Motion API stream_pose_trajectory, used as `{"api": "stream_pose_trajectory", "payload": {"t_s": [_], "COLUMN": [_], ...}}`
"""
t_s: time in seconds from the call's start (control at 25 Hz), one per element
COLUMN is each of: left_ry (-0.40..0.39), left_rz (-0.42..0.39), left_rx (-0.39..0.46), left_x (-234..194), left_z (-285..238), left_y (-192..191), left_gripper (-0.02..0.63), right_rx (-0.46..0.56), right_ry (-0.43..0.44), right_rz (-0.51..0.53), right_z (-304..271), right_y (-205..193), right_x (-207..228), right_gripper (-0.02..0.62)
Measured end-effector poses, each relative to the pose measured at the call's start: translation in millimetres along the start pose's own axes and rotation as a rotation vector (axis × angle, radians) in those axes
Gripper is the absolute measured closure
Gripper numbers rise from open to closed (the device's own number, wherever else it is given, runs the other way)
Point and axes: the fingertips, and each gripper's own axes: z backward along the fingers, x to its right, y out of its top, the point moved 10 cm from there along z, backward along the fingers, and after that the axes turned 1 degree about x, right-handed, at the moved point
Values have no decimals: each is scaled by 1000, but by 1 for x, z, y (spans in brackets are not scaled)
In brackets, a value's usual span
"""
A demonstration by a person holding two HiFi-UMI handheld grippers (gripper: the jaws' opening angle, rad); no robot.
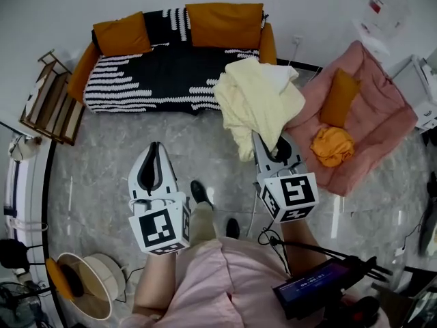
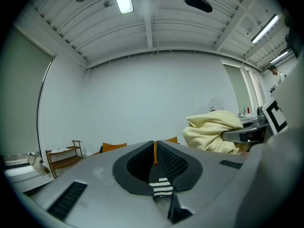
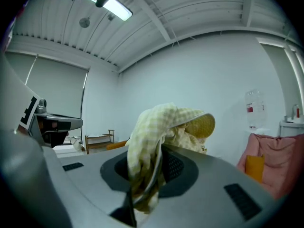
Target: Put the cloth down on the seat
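1. Cloth (image 1: 258, 100): pale yellow, checked, bunched. It is held up in the right gripper (image 1: 266, 150), off the floor (image 1: 109, 162). In the head view it hangs before the right end of the sofa (image 1: 164, 70), between the sofa and the pink seat (image 1: 382, 118), lying on neither. Only the right gripper view shows the grip: jaws clamped on a fold, cloth heaped above them, a tail hanging below.
2. Left gripper (image 1: 155, 150): jaws together, nothing in them, apart from the cloth. Its own view shows the cloth off to the right.
3. Sofa: black-and-white striped cover, orange cushions.
4. Pink seat: carries 1 orange cushion (image 1: 339, 98) and 1 orange bundle (image 1: 332, 146); the bundle shows in the head view only.
5. Shelf (image 1: 51, 98): wooden, beside the sofa's left end.
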Motion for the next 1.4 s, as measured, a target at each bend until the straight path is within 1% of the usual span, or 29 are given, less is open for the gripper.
{"api": "stream_pose_trajectory", "payload": {"t_s": [0.16,0.32,0.48,0.68,0.8,0.92,1.16,1.28,1.4], "left_ry": [3,-6,-31,-63,-77,-95,-137,-146,-150], "left_rz": [14,24,18,1,3,10,9,4,-8], "left_rx": [-13,-17,6,57,68,67,54,34,8], "left_x": [-15,-40,-68,-100,-115,-117,-110,-103,-96], "left_z": [-42,-100,-159,-232,-266,-277,-303,-332,-376], "left_y": [-10,-16,-9,8,12,12,2,-10,-8], "left_gripper": [580,580,580,580,580,580,580,580,580], "right_rx": [-14,-7,-1,40,53,50,41,31,18], "right_ry": [5,6,-4,-28,-41,-44,-60,-61,-54], "right_rz": [6,5,2,21,33,42,48,46,33], "right_z": [-44,-103,-161,-230,-259,-266,-283,-307,-342], "right_y": [-2,3,17,42,53,57,52,42,43], "right_x": [7,11,14,22,25,24,32,49,75], "right_gripper": [519,519,519,519,519,519,519,519,519]}}
